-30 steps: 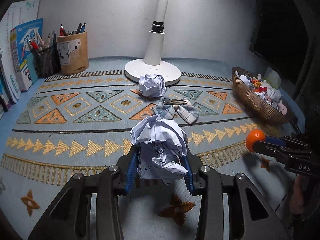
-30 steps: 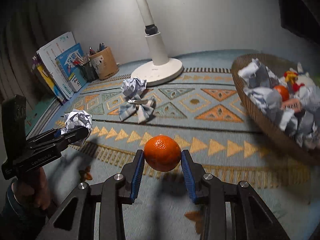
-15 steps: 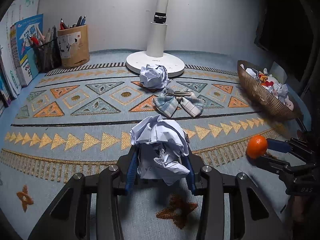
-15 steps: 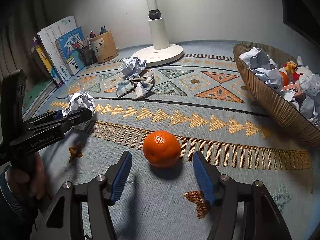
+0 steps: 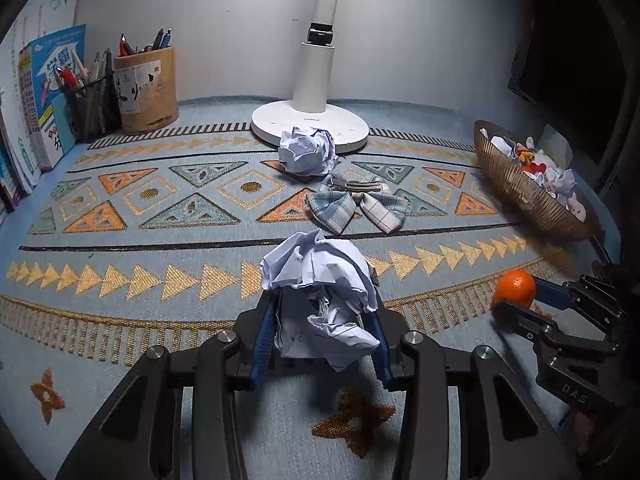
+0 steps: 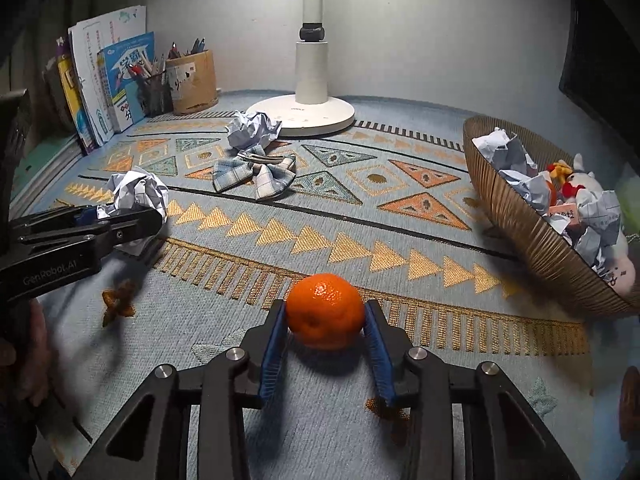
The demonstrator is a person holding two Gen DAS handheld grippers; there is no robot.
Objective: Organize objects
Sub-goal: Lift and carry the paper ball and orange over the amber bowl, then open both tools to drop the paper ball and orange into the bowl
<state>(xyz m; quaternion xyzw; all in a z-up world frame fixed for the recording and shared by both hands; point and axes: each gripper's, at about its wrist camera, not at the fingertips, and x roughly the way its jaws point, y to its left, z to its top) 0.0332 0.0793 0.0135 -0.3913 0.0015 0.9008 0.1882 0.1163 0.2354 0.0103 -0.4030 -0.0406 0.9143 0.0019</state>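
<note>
While my right gripper [image 6: 325,344] closes on the orange [image 6: 325,311] at lower centre, it may roll off the tabletop [image 6: 400,216] — my left gripper [image 5: 320,336] clamps crumpled paper [image 5: 320,292].

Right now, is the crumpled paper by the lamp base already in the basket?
No: that crumpled paper lies on the patterned mat in front of the lamp base, well apart from the basket.
</note>
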